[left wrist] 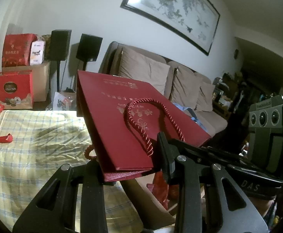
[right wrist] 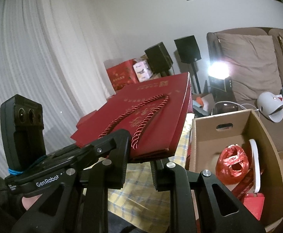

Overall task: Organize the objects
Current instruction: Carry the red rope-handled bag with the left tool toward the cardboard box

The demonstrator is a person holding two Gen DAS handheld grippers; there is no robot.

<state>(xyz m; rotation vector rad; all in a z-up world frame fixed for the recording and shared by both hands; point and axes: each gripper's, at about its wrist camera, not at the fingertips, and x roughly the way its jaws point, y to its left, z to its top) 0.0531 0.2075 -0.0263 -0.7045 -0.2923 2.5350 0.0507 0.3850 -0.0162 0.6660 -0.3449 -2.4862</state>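
While both grippers' fingers pinch red gift bag, held flat above table.

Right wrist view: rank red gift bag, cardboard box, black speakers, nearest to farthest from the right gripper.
1. red gift bag: at the right gripper, between its fingers.
2. cardboard box: right, just beyond.
3. black speakers: back, by the wall.

**A Living Room at Home**

This is a living room in a home. A big brown sofa with soft cushions stands against the white wall. A framed picture hangs above the sofa. Two black speakers stand on poles beside the sofa. Red gift boxes are stacked past the speakers. White curtains hang farther along from the sofa.
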